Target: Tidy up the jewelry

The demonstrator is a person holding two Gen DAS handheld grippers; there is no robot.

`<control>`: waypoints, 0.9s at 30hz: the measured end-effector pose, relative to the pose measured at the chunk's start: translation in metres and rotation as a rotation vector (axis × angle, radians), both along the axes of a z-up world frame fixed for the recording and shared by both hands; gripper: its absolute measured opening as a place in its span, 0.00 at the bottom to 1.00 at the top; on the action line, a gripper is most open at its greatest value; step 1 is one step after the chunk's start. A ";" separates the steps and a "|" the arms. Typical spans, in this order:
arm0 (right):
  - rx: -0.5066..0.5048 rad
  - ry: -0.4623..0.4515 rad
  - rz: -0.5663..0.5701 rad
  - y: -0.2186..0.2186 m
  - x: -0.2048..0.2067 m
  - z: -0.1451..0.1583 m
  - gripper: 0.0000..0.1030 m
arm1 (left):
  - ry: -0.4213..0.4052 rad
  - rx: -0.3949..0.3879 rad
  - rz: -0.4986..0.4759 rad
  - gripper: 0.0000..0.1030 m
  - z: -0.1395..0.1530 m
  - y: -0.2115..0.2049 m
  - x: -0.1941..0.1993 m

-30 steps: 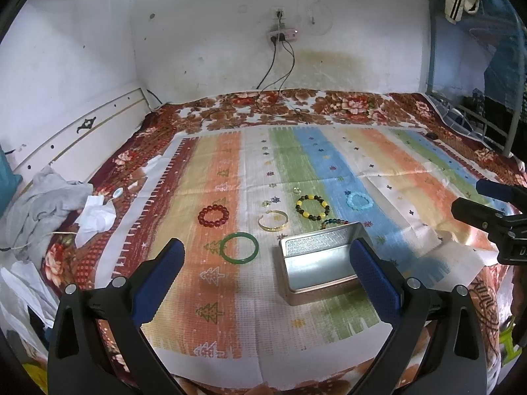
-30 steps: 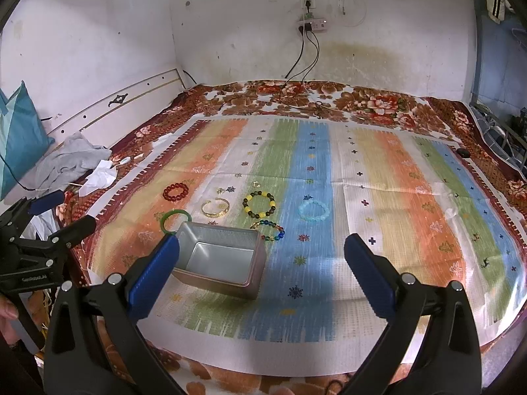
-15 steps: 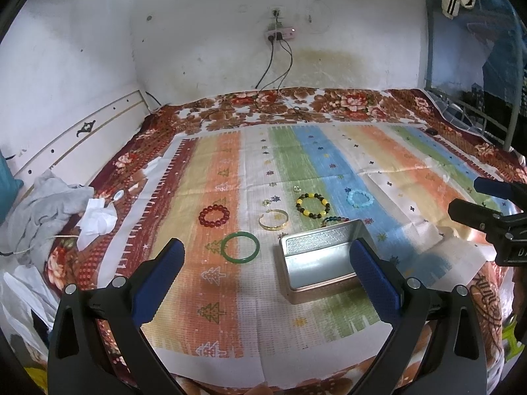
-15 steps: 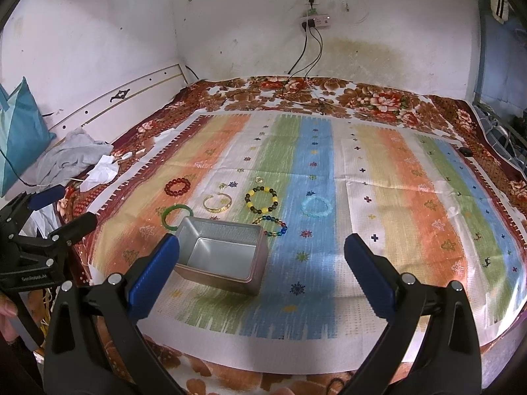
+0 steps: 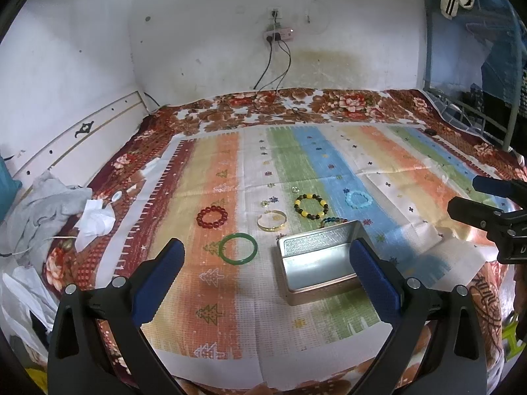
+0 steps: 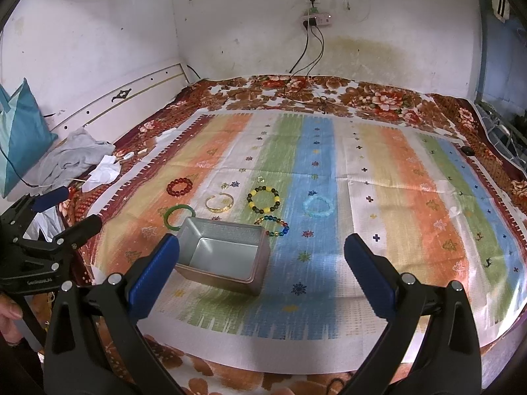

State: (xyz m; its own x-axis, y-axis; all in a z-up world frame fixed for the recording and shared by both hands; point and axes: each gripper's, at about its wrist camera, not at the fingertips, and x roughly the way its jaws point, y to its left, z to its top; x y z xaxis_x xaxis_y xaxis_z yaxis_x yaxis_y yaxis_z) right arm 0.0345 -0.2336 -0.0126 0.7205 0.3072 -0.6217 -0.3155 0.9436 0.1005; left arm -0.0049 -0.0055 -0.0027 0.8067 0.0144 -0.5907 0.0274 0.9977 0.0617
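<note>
Six bracelets lie on the bed just beyond the empty rectangular silver metal tin [image 5: 321, 260], green jade bangle [image 5: 238, 249] nearest its left side. Nothing is sorted yet; my left gripper [image 5: 263, 275] and right gripper [image 6: 262, 271] hover spread, holding nothing.

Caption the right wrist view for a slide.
Open right gripper above an empty tin, six bracelets beyond it.

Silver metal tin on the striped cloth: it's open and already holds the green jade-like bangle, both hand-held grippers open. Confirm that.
Not quite. The silver metal tin is open but empty; the right wrist view shows the green jade-like bangle lying on the striped cloth beside it. Both hand-held grippers are open.
</note>
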 end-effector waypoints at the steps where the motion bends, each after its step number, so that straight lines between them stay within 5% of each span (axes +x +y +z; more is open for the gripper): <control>1: -0.001 0.001 0.001 0.000 0.000 0.000 0.96 | 0.002 0.000 0.003 0.95 -0.001 0.002 0.001; 27: -0.017 0.149 -0.025 -0.002 0.084 -0.050 0.96 | 0.115 0.014 0.071 0.95 -0.048 0.027 0.071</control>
State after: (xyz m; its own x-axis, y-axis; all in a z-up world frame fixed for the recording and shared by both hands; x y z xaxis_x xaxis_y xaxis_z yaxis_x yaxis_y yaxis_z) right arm 0.1184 -0.2353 -0.0628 0.6275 0.2787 -0.7270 -0.2746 0.9530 0.1283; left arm 0.0664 0.0215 -0.0505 0.7302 0.0782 -0.6787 -0.0355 0.9964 0.0765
